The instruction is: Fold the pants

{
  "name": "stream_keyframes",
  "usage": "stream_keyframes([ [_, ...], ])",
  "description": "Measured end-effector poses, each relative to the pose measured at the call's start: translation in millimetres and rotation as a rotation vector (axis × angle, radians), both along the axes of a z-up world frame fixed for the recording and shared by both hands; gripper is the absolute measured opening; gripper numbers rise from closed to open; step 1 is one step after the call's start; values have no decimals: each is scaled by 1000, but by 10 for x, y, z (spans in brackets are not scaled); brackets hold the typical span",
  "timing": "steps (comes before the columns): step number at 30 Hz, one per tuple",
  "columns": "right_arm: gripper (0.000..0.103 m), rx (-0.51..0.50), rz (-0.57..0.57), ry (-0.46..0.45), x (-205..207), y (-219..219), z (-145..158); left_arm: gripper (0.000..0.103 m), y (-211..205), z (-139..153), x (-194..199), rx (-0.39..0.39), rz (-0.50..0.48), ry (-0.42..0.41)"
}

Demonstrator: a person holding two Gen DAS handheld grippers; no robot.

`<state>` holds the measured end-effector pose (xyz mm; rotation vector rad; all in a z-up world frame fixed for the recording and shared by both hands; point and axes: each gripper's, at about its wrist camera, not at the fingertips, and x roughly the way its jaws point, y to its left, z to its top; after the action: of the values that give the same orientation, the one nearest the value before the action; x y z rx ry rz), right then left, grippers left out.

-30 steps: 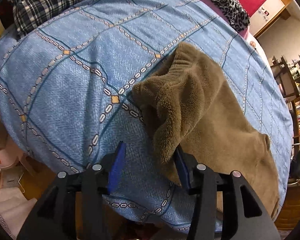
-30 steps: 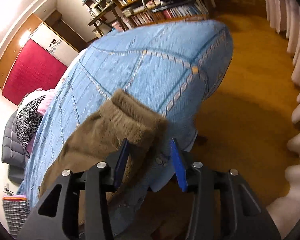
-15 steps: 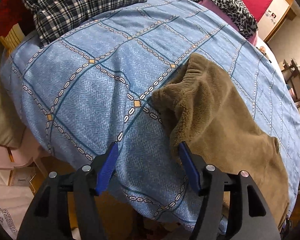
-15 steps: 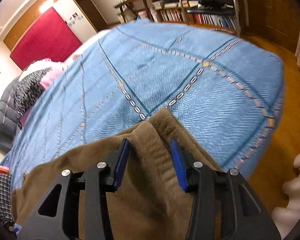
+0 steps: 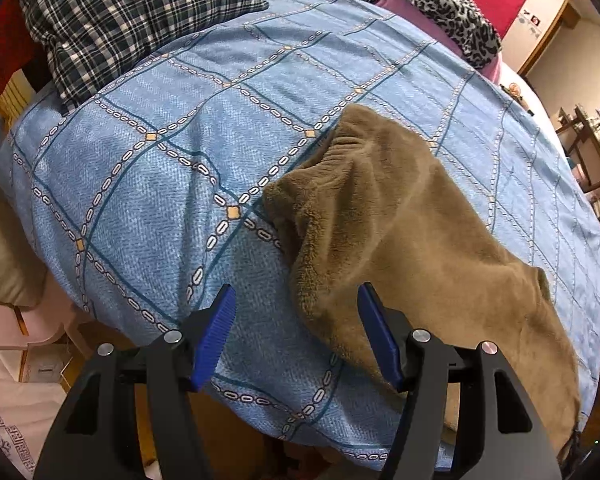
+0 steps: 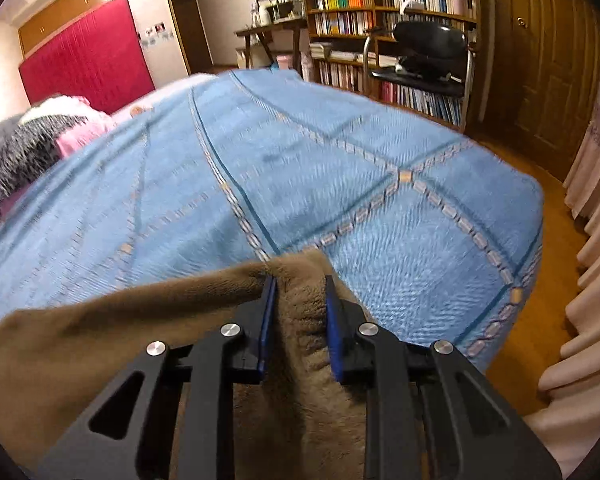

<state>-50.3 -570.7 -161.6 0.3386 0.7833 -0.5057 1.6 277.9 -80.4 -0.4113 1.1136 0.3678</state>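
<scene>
The brown fleece pants (image 5: 412, 240) lie on the bed (image 5: 172, 168), over its blue quilt, running from the ribbed waistband in the middle of the left wrist view down toward the lower right of that frame, where the cloth hangs off the bed's edge. That line, waistband to cuffs, is the long axis, and I judge the fold will turn on it.

The left gripper (image 5: 296, 332) is released: its blue fingers (image 5: 216, 332) stand apart, one over bare quilt, the other against the near edge of the fleece, nothing squeezed between them. A lobe of the waist end droops into the gap from above (loose, not gripped).

The right gripper (image 6: 298, 324) is the busy one. Its fingers (image 6: 268, 320) have just been closing, and a thick bunch of fleece sits between them, both pads pressed into the pile. So it is clamped on the pants, at what looks like the leg end, low in the frame's middle, with the rest of the garment spreading away to the lower left of the right wrist view.

Behind it all: a plaid pillow (image 5: 112, 20) at the upper left of the left view, and a bookcase (image 6: 388, 8) at the top of the right view.

My guess is that the right hand, already holding, will carry its end along the long axis toward the waistband, while the left stays free to pin or catch that end.
</scene>
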Motion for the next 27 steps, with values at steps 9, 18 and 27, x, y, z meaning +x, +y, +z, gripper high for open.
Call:
stream_keyframes([
  [9,46,-4,-42,-9,-103,34,97,63,98,102,-104,36,29,-46],
  [18,56,-39,-39,-81,-264,353,458,63,-466,196,473,83,-162,-133],
  [27,56,11,138,-53,33,967,348,62,-694,-106,1140,73,-236,-162],
])
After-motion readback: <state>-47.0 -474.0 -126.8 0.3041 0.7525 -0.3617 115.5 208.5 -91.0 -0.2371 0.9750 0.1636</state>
